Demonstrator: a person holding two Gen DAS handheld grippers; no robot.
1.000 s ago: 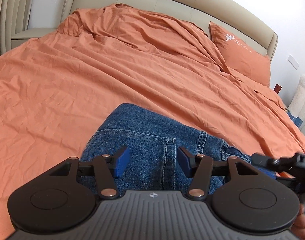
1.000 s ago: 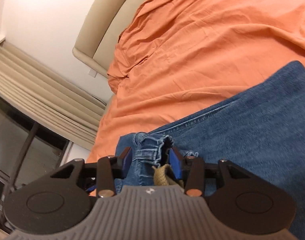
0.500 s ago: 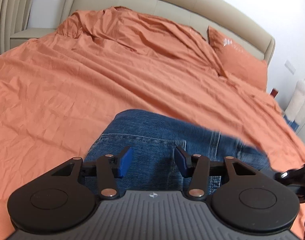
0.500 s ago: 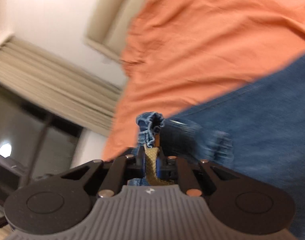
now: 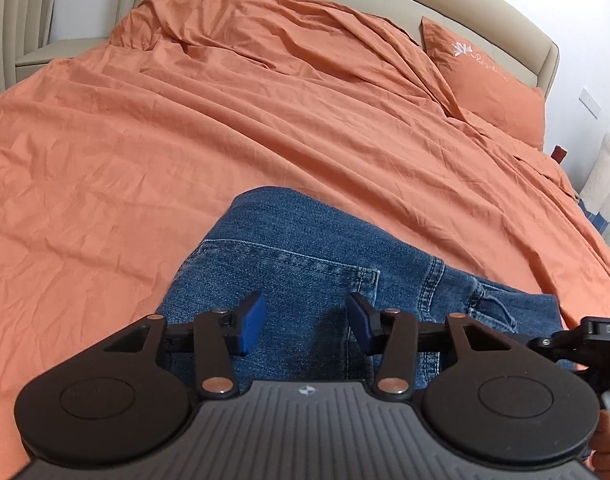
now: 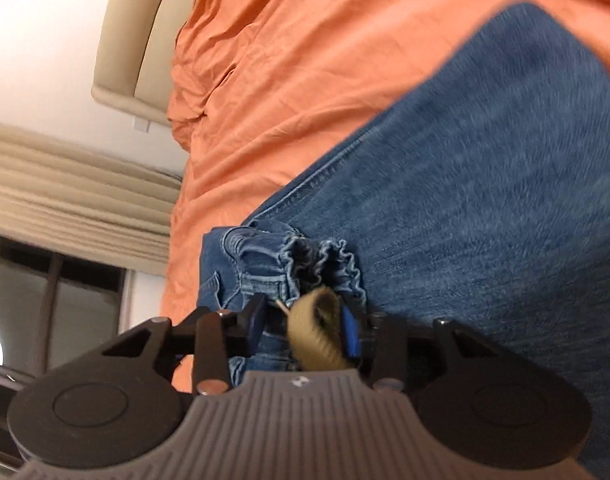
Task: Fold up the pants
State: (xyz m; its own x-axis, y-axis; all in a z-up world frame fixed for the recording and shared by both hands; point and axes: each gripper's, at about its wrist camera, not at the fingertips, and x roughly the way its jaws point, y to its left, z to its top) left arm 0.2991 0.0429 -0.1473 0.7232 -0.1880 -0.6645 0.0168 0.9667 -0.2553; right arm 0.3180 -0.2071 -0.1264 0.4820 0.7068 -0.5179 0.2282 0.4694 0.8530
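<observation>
On the orange bed (image 5: 185, 152) the folded pants (image 5: 305, 264) lie just below my left hand-held gripper (image 5: 305, 322), its jaws apart over the denim, nothing between them. My right hand-held gripper (image 6: 303, 330) has just been opening — the gathered waistband and its tan cord (image 6: 317, 336) sit between the parted pads. Motion blur smears the denim there, and my own housings hide the near edge.
</observation>
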